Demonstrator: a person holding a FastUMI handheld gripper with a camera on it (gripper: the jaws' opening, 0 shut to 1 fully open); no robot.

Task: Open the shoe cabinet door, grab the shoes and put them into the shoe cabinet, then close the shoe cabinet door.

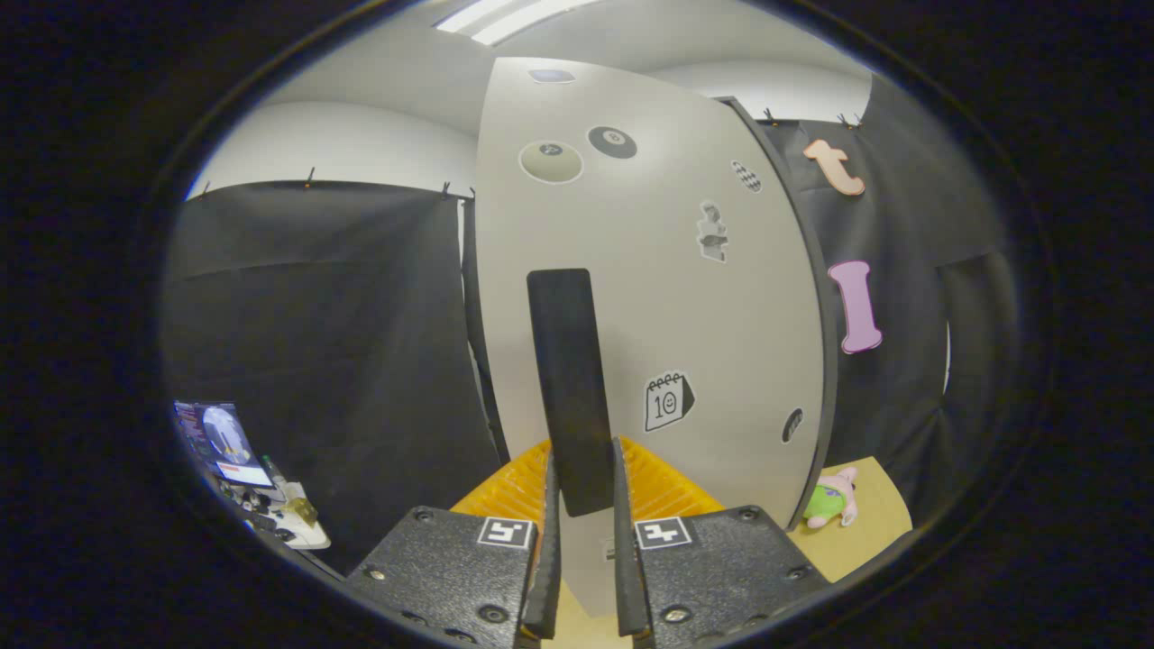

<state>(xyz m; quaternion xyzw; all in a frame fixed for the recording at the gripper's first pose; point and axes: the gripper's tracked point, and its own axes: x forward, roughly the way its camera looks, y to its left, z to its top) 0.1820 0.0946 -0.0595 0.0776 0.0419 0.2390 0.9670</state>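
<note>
The shoe cabinet door (712, 315) is a pale panel with several stickers, standing upright right in front of me. A black vertical handle (566, 361) runs down its left half. My gripper (584, 449) is at the handle's lower end, one finger pressing on each side of it, so it is shut on the handle. A dark edge (816, 297) runs down the door's right side. Whether the door stands ajar I cannot tell.
A small green and pink plush toy (831, 500) lies on a tan surface (870, 532) to the right of the door's foot. Off to the lower left a lit screen (221, 442) stands over some small gear (288, 523). Black cloth hangs on both sides.
</note>
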